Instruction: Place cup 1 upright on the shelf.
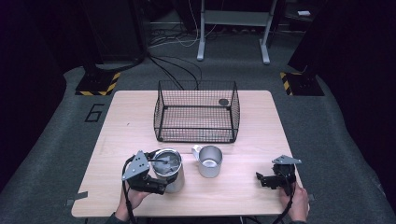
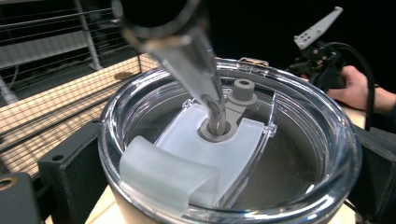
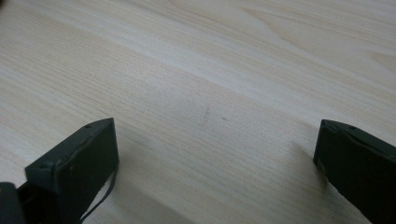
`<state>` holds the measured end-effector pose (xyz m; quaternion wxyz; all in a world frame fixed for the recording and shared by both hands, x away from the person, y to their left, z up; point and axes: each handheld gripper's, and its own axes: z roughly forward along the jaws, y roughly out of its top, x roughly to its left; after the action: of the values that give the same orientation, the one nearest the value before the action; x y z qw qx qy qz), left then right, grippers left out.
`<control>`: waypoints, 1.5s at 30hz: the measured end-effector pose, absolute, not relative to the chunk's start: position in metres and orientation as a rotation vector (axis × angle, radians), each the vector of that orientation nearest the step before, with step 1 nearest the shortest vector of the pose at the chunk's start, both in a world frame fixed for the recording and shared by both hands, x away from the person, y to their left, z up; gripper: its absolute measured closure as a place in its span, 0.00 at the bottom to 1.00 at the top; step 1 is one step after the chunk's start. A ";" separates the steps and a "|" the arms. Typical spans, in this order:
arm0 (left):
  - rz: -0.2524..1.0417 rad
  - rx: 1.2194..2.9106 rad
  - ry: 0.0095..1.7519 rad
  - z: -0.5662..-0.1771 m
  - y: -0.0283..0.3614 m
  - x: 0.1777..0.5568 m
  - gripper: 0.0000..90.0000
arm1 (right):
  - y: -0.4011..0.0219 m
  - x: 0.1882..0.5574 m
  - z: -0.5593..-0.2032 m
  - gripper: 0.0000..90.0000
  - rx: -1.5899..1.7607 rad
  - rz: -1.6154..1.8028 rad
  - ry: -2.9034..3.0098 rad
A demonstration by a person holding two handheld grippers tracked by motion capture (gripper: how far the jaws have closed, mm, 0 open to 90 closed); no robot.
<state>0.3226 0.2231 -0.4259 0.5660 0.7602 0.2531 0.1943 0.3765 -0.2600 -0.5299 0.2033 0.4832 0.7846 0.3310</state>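
The left gripper (image 1: pixel 161 183) is setting its jaws on either side of the steel tumbler (image 1: pixel 169 170) near the desk's (image 1: pixel 243 191) front edge; they are flanking the wall just below the clear lid (image 2: pixel 261 154), though whether they are truly pressing it is hard to tell. A good grip is probably calling for a level, centred squeeze below the lid, keeping clear of the metal mug (image 1: pixel 209 161) just beside it. The right gripper (image 1: pixel 266 179) is hovering with jaws wide apart over bare wood by the front right corner, while the wire basket (image 1: pixel 196 112) is waiting toward the far edge
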 end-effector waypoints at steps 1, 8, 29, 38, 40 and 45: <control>0.467 1.788 0.598 -0.425 0.225 0.324 0.05 | -0.260 0.377 -0.530 0.00 1.349 0.923 2.189; 0.502 1.775 0.647 -0.421 0.233 0.328 0.05 | -0.260 0.377 -0.530 0.00 1.349 0.923 2.189; 0.571 1.759 0.705 -0.414 0.247 0.340 0.05 | -0.260 0.377 -0.530 0.00 1.349 0.924 2.187; 0.581 1.754 0.699 -0.405 0.248 0.343 0.05 | -0.260 0.377 -0.530 0.00 1.348 0.924 2.188; 0.590 1.755 0.690 -0.402 0.248 0.346 0.05 | -0.260 0.376 -0.530 0.00 1.349 0.922 2.189; 0.597 1.762 0.669 -0.392 0.247 0.351 0.05 | -0.260 0.377 -0.530 0.00 1.349 0.923 2.189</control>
<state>0.3513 0.2475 -0.3919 0.5500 0.7442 0.2828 0.2523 0.3765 -0.2600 -0.5299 0.2034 0.4834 0.7846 0.3307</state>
